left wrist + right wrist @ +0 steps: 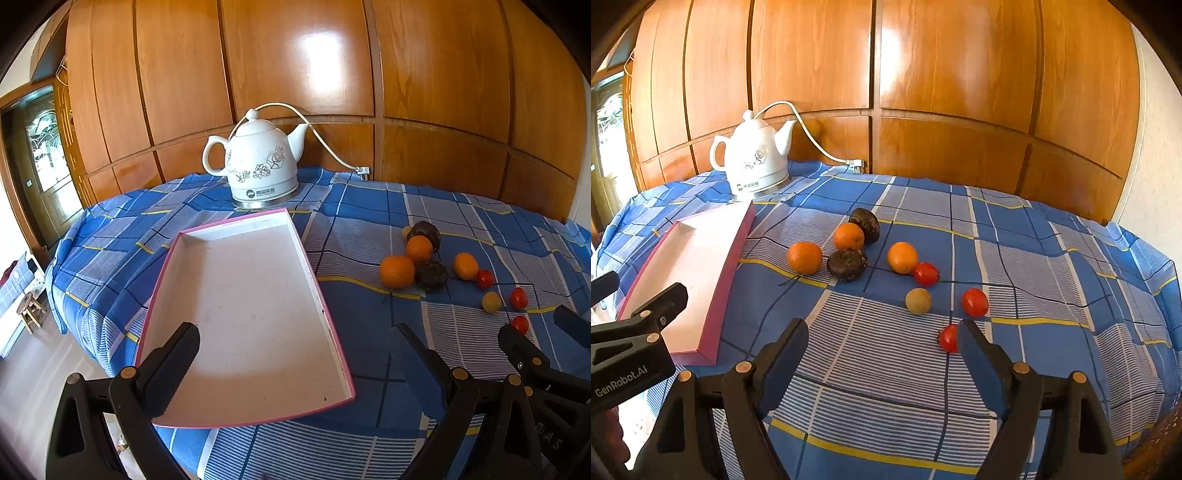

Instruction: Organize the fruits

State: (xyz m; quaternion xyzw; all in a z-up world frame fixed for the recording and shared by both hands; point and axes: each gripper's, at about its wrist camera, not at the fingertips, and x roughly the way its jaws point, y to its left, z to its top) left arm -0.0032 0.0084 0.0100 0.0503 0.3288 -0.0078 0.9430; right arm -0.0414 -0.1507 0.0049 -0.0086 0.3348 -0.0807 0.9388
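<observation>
Pink-rimmed tray (255,295) bare near tablecloth's left edge; both claws, left gripper (295,354) and right gripper (882,343), spread wide, empty. Next: closing on nearest tomato (948,338).

Table draped in a blue plaid cloth (1034,258)

On it are set a white kettle (258,162), an empty pink-edged tray (255,306), three oranges (805,257), two dark fruits (847,264), three cherry tomatoes (974,302) and a yellowish fruit (918,301).

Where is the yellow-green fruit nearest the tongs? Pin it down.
In the right wrist view the yellow-green fruit lies on the blue checked cloth, right of centre, between two red tomatoes and just ahead of the open right tongs.
</observation>
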